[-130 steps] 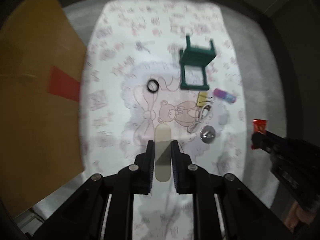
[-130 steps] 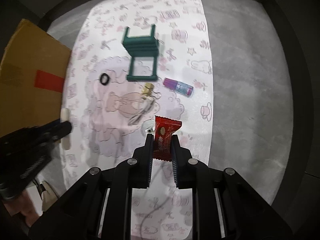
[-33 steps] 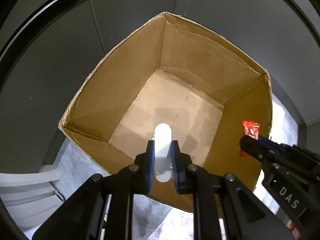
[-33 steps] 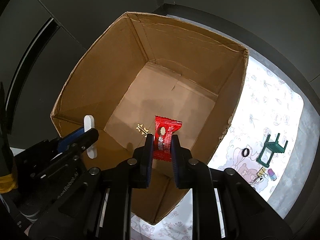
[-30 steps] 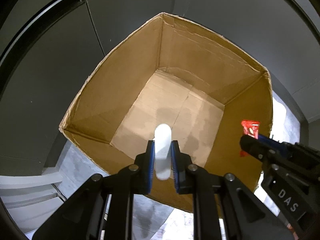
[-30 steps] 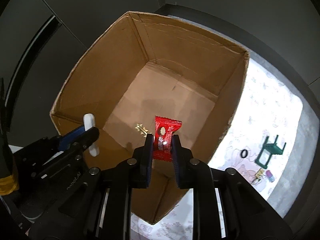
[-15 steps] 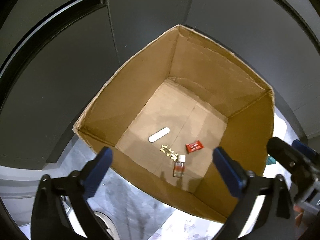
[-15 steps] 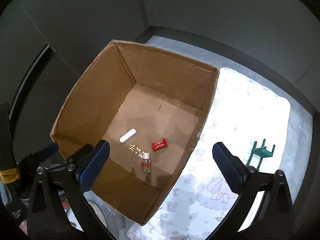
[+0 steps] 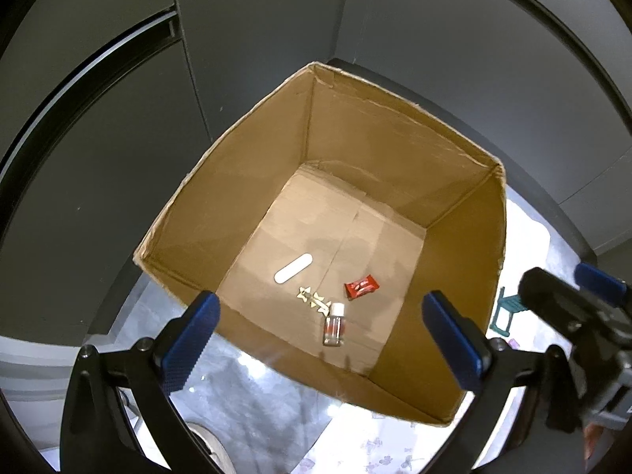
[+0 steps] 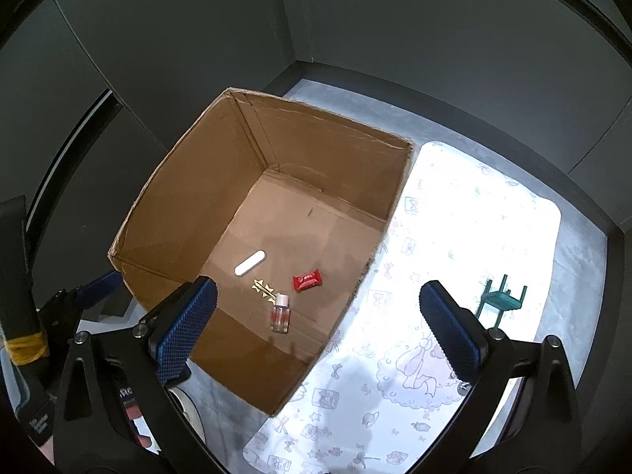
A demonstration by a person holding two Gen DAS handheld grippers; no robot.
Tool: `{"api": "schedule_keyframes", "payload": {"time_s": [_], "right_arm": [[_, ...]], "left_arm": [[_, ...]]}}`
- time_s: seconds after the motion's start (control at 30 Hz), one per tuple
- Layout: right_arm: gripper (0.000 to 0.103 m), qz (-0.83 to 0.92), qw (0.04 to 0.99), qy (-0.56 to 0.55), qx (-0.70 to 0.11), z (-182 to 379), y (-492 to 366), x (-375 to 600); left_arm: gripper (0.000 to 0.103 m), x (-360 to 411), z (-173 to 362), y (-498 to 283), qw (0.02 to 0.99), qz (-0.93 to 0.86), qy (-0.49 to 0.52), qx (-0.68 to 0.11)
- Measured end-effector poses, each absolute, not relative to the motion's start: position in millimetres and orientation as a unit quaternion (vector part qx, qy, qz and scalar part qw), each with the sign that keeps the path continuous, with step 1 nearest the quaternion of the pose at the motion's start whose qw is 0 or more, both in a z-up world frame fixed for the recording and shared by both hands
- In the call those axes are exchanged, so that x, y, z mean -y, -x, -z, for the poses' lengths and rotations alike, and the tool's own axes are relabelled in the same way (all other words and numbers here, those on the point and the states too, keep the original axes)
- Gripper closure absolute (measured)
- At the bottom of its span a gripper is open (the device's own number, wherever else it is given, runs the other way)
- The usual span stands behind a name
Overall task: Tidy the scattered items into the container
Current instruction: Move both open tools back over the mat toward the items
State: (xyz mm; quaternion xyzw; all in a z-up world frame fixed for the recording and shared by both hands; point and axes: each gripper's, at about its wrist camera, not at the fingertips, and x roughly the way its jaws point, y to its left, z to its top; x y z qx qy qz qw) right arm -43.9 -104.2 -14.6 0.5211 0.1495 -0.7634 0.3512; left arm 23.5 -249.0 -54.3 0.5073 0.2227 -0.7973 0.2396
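Cardboard box [image 9: 395, 150] holds red candy [image 9: 361, 286]; both tongs gape wide, just opened, empty.

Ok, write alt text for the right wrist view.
An open brown cardboard box holds a white oval stick, a gold star clip, a red candy wrapper and a small clear bottle. The right gripper hangs open above it, beside a patterned white mat with a green toy chair.

Matt brown cardboard box [image 10: 324, 146]; glossy red wrapper [image 10: 307, 280]; clear plastic bottle [image 10: 280, 315]
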Motion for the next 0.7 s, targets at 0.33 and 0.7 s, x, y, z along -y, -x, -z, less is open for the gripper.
{"api": "schedule_keyframes", "payload": {"time_s": [0.33,0.7], "right_arm": [[0.0,0.773,0.338,-0.516,-0.148,11.2,48.5,65.9],[0.0,0.789,0.297,-0.523,-0.124,4.6,64.2,-3.7]], "left_arm": [[0.001,209.3,31.0,-18.7,0.211,0.831,-0.501,-0.123],[0.001,151.2,28.2,3.9,0.148,0.828,-0.523,-0.135]]}}
